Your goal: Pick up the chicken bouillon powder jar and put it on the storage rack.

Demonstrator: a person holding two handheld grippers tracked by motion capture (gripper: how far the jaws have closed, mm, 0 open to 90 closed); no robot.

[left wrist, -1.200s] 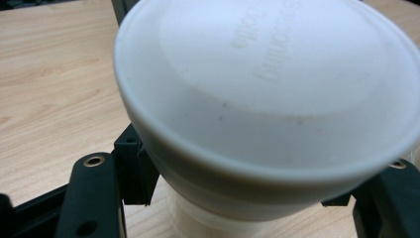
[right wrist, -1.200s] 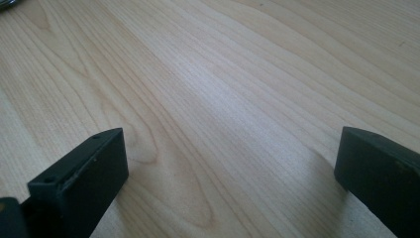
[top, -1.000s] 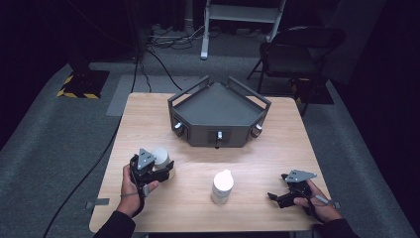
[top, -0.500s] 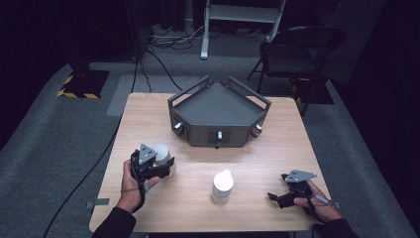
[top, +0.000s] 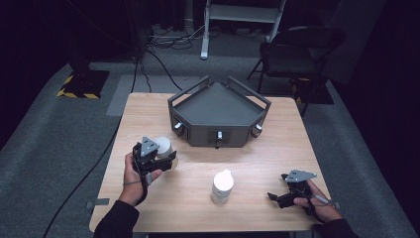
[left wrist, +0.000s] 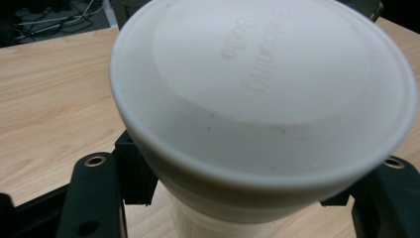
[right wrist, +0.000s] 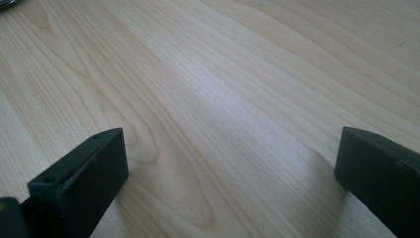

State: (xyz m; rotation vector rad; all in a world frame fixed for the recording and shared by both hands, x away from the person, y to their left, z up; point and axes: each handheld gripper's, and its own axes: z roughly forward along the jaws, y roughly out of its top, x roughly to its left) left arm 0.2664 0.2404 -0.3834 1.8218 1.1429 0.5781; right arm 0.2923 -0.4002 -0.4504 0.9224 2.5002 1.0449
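Note:
My left gripper [top: 166, 159] is shut on a white plastic jar [top: 163, 146], held just above the left side of the wooden table [top: 267, 153]. In the left gripper view the jar's round base [left wrist: 267, 84] with raised lettering faces the camera, and the black jaws clamp its narrower part from both sides. A second white bottle [top: 222, 186] stands upright at the table's front centre. Resting near the front right corner, my right gripper [top: 278, 187] is open; its two black jaws stand wide apart over bare wood [right wrist: 230, 124] with nothing between them.
A dark grey angular tray [top: 218, 134] with raised rails and front knobs sits at the table's back centre. A black folding chair [top: 297, 54] stands behind the right rear corner. Cables run over the grey carpet at the left.
My left gripper has lifted a little and shifted away from the front edge with the white jar in it. The right gripper and the centre bottle have stayed put.

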